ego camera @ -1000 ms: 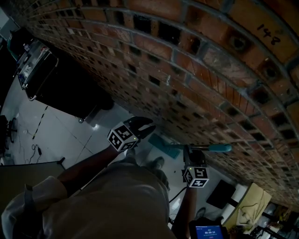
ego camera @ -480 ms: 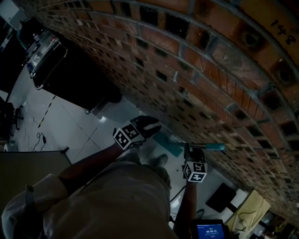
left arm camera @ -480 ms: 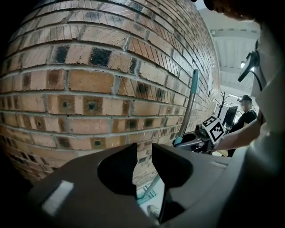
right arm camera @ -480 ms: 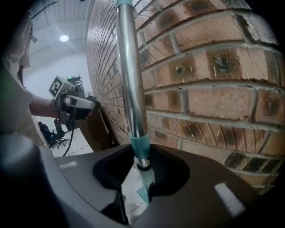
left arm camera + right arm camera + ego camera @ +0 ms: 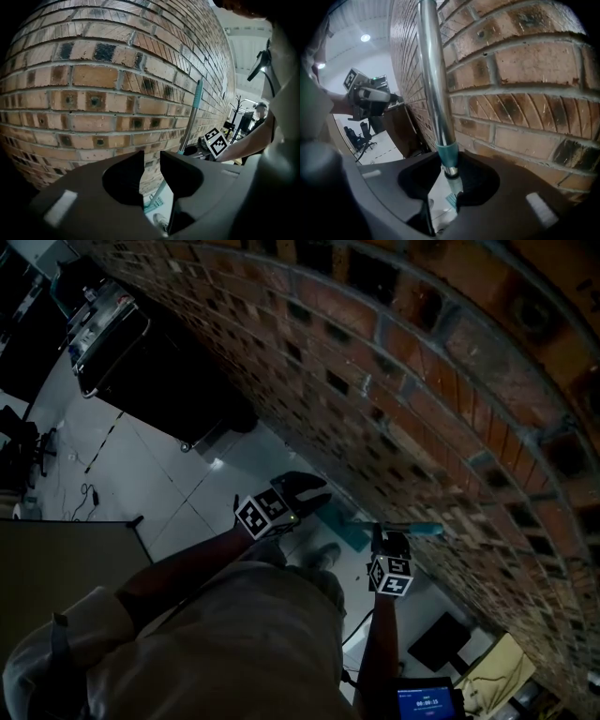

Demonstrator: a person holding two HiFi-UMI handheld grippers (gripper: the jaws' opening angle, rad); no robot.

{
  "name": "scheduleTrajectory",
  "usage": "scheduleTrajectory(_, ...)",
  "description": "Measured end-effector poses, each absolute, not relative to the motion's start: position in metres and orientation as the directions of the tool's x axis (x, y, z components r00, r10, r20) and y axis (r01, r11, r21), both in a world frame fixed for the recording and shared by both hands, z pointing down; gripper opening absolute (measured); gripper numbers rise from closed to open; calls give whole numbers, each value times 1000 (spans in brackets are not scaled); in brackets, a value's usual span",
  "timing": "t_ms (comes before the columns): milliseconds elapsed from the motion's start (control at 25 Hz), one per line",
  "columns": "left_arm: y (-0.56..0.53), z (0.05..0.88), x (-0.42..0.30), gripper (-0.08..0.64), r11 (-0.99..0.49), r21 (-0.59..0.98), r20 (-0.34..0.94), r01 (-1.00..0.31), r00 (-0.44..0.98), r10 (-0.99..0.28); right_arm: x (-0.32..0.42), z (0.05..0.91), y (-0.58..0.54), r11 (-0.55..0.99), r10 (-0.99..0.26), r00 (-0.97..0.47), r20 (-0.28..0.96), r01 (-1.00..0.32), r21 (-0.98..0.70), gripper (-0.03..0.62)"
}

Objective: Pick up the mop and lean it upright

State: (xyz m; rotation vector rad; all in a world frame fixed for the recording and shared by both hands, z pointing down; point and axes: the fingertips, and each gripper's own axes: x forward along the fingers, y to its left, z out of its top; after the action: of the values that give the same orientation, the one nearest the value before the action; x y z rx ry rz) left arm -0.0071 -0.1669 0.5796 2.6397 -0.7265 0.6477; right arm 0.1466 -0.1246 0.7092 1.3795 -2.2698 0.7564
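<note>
Right gripper view — right gripper [image 5: 449, 183] clamps the mop [image 5: 433, 84] by its handle so it stands upright just beside the wall [image 5: 525, 93], ready for leaning. Left gripper [image 5: 151, 168] — jaws narrowly apart, empty.

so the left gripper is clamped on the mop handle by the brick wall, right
No, the right gripper is clamped on the mop handle by the brick wall, as the right gripper view shows; the left gripper holds nothing.
</note>
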Motion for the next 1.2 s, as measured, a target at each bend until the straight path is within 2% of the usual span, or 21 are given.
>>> scheduleTrajectory(800,-156,594,-1,127,-795,166,539,-583,729,-422,158,800,-140,365,-651,-456,607,-889,-276,115)
scheduleTrajectory(1200,-147,600,10,126,-801,156,572,-578,714,-404,164,850,-139,373,-590,-448,672,-889,-266,115)
